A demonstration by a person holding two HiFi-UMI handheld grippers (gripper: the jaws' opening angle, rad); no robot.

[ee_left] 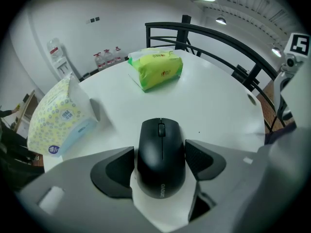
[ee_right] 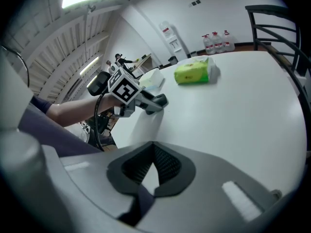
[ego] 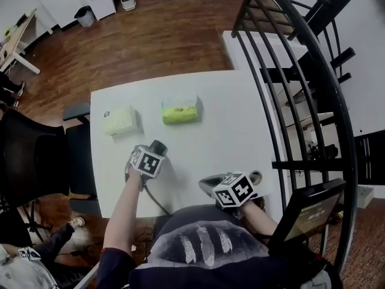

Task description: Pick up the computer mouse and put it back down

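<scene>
A black computer mouse lies on the white table, its wheel end pointing away from me. My left gripper points steeply down over it, one dark pad against each flank of the mouse. In the head view the left gripper stands at the table's near left, and its body hides the mouse. My right gripper rests at the table's near edge. Its pads meet at the tips with nothing between them.
A green tissue pack and a pale yellow tissue pack lie towards the far side of the table. A black metal railing runs along the table's right side. A dark chair stands to the left.
</scene>
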